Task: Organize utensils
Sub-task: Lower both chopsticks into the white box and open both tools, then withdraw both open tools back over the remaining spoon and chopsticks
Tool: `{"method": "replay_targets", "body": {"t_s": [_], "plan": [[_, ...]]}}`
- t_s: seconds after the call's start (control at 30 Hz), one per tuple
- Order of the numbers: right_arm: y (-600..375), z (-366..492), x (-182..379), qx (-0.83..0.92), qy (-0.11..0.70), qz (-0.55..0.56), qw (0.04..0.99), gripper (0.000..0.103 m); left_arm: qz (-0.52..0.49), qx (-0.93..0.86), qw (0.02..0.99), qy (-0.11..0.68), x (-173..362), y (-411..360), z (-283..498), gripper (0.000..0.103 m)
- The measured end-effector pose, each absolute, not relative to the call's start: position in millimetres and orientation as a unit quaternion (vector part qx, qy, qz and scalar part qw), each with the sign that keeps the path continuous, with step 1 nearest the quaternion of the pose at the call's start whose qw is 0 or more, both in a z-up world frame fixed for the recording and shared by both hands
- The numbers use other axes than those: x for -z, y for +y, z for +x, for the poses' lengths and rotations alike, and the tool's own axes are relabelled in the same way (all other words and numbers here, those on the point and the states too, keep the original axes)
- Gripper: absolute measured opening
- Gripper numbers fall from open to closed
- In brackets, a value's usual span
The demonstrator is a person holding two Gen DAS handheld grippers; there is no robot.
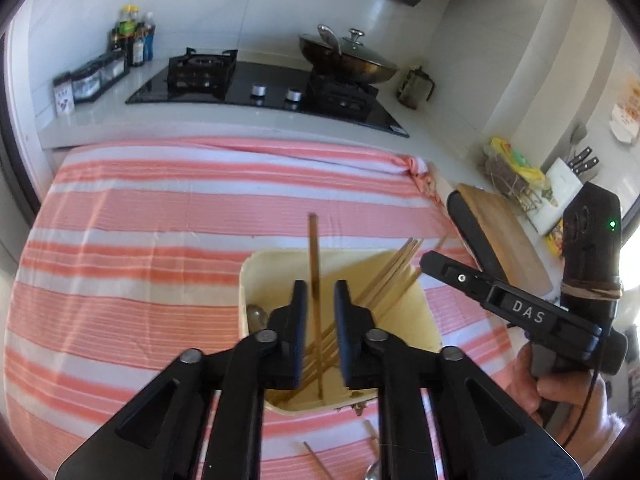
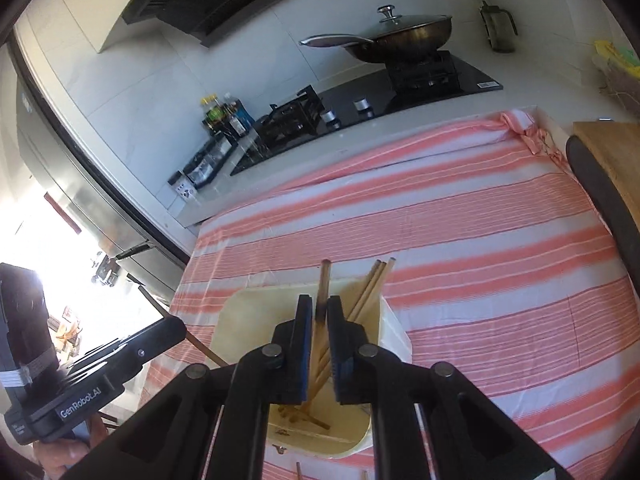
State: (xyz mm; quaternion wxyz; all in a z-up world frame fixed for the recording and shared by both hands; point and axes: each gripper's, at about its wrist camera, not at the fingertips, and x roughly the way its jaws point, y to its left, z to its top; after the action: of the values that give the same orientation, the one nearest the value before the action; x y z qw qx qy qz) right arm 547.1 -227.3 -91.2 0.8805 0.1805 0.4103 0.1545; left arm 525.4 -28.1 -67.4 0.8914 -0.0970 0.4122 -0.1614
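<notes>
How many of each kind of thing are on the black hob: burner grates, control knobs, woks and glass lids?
Burner grates: 2
Control knobs: 2
Woks: 1
Glass lids: 1
Total: 6

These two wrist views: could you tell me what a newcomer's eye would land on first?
Most likely the cream container on the pink striped cloth, with chopsticks leaning inside it. Both grippers hang over it: the left gripper open around one upright chopstick, the right gripper closed on another. Behind, a lidded wok sits on the black stove.
</notes>
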Motion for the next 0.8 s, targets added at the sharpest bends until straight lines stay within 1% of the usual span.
{"method": "replay_targets", "body": {"t_s": [0.03, 0.07, 0.1, 0.13, 0.23, 0.33, 0.43, 0.53, 0.67, 0.73, 0.8], "plan": [[-224.9, 546.7, 92.1, -0.152, 0.411, 0.172, 0.882, 0.036, -0.100, 0.165, 0.892, 0.409, 67.6, -27.0, 520.2, 0.055], [-223.7, 543.6, 91.3, -0.153, 0.407, 0.165, 0.885, 0.045, -0.098, 0.163, 0.895, 0.403, 67.5, -25.2, 513.8, 0.070], [-223.3, 537.3, 89.3, -0.154, 0.400, 0.156, 0.890, 0.052, -0.091, 0.159, 0.899, 0.398, 67.8, -23.7, 506.1, 0.073], [-223.1, 529.9, 86.8, -0.154, 0.394, 0.142, 0.895, 0.052, -0.082, 0.161, 0.899, 0.398, 69.5, -21.8, 497.8, 0.076], [-225.5, 504.5, 84.5, -0.156, 0.395, 0.089, 0.901, 0.052, -0.061, 0.168, 0.891, 0.418, 83.0, -8.4, 465.9, 0.080], [-237.9, 459.8, 94.8, -0.150, 0.398, 0.044, 0.904, 0.052, -0.034, 0.162, 0.879, 0.447, 110.4, 9.9, 424.9, 0.087], [-256.6, 405.3, 120.8, -0.132, 0.422, 0.018, 0.897, 0.052, -0.007, 0.134, 0.862, 0.488, 147.5, 25.8, 380.0, 0.087], [-274.1, 350.4, 153.6, -0.095, 0.447, -0.012, 0.890, 0.052, 0.004, 0.099, 0.854, 0.511, 175.3, 33.3, 338.0, 0.087], [-290.7, 292.9, 188.8, -0.043, 0.465, -0.029, 0.884, 0.052, -0.031, 0.087, 0.861, 0.500, 190.6, 30.4, 302.6, 0.087], [-296.3, 275.6, 200.6, -0.022, 0.465, -0.036, 0.884, 0.052, -0.050, 0.079, 0.868, 0.487, 196.5, 26.9, 300.2, 0.087], [-299.8, 266.0, 209.4, -0.006, 0.467, -0.043, 0.883, 0.052, -0.044, 0.057, 0.878, 0.473, 202.8, 21.4, 302.6, 0.087]]}}
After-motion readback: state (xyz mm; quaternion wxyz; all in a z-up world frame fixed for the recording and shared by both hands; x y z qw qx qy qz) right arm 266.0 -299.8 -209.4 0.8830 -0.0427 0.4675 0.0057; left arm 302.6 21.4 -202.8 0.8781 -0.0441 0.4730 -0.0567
